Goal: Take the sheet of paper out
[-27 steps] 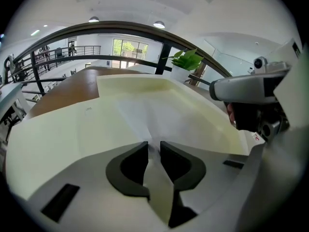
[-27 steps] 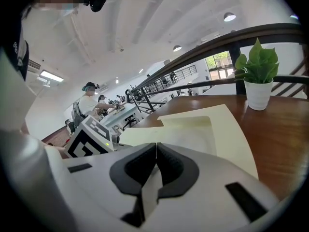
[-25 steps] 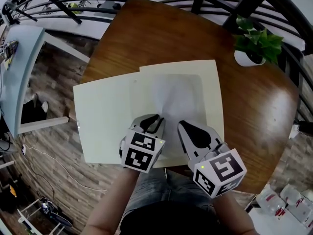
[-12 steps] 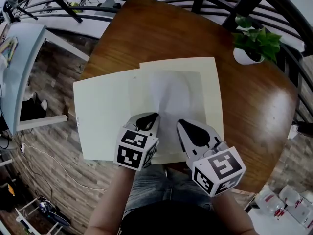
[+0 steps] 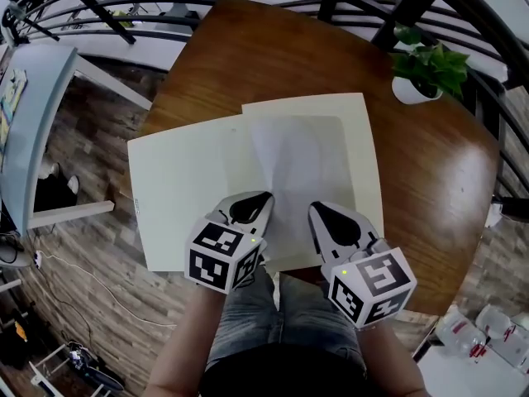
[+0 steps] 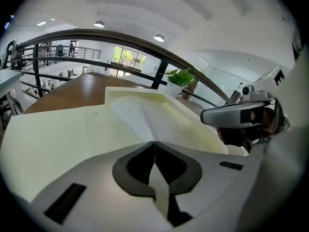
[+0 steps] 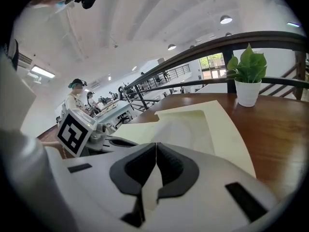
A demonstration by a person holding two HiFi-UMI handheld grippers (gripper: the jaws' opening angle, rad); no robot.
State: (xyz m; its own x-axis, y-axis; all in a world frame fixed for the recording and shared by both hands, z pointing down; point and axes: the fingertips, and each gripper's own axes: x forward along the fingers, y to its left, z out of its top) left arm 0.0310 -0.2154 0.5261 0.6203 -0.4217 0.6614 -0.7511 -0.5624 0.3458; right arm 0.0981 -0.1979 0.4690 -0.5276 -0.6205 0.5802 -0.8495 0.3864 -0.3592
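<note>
A: Where is the sheet of paper (image 5: 299, 168)?
B: On the right half of the cream folder (image 5: 178, 193).
A: The grippers?
B: The left gripper (image 5: 262, 196) and right gripper (image 5: 316, 208) both clamp its near edge, jaws closed.

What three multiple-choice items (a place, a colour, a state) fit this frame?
1. Where is the plant? A. on a chair B. on the floor C. at the far right edge of the table
2. What colour is the folder? A. cream B. blue C. black
3. How does the left gripper stand? A. wide open B. shut on the sheet C. shut on the plant
Answers: 1 C, it stands on bare wood at that edge; 2 A, both its leaves are pale cream; 3 B, its jaws meet with white paper between them.
</note>
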